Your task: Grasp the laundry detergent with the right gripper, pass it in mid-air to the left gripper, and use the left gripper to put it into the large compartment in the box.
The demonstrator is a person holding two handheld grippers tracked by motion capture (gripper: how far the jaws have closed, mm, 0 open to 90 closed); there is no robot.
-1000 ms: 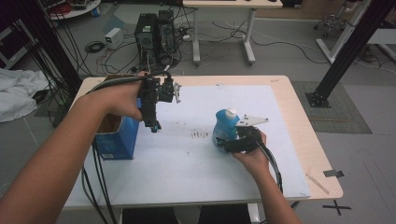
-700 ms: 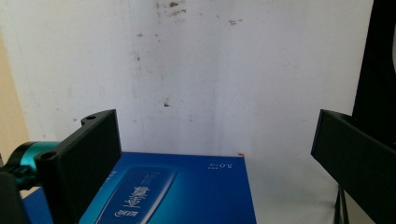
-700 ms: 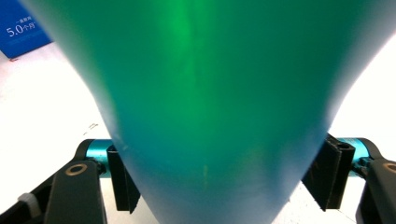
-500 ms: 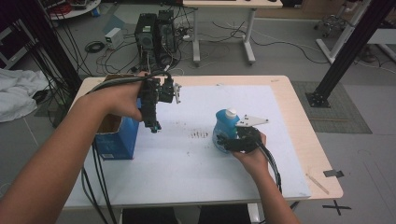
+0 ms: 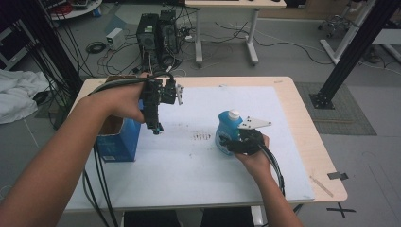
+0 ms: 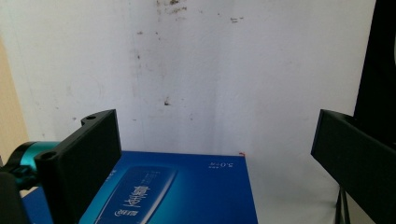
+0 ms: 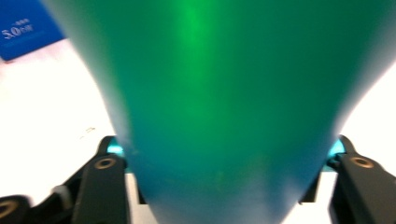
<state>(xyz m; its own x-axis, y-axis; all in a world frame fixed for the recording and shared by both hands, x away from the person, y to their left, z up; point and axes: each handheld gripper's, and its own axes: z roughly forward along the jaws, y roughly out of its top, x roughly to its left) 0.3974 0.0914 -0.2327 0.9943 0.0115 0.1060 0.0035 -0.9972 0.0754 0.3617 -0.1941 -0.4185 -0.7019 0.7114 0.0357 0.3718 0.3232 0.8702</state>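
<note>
A blue bottle [image 5: 226,126] with a white cap [image 5: 233,114] stands on the white mat, right of centre. My right gripper [image 5: 229,141] is shut on its lower body; in the right gripper view the bottle [image 7: 224,93] sits blurred and teal between the two jaws of my right gripper [image 7: 229,165]. My left gripper [image 5: 155,127] hangs above the mat beside a blue box [image 5: 119,138], jaws pointing down. In the left gripper view my left gripper [image 6: 212,126] is wide open with nothing in it, over the blue box [image 6: 187,191].
The white mat [image 5: 189,161] covers most of the wooden table [image 5: 307,137]. Dark smudges [image 5: 202,136] mark the mat between the grippers. The box's top stands open with brown flaps [image 5: 109,124]. Cables trail from both grippers toward the near edge.
</note>
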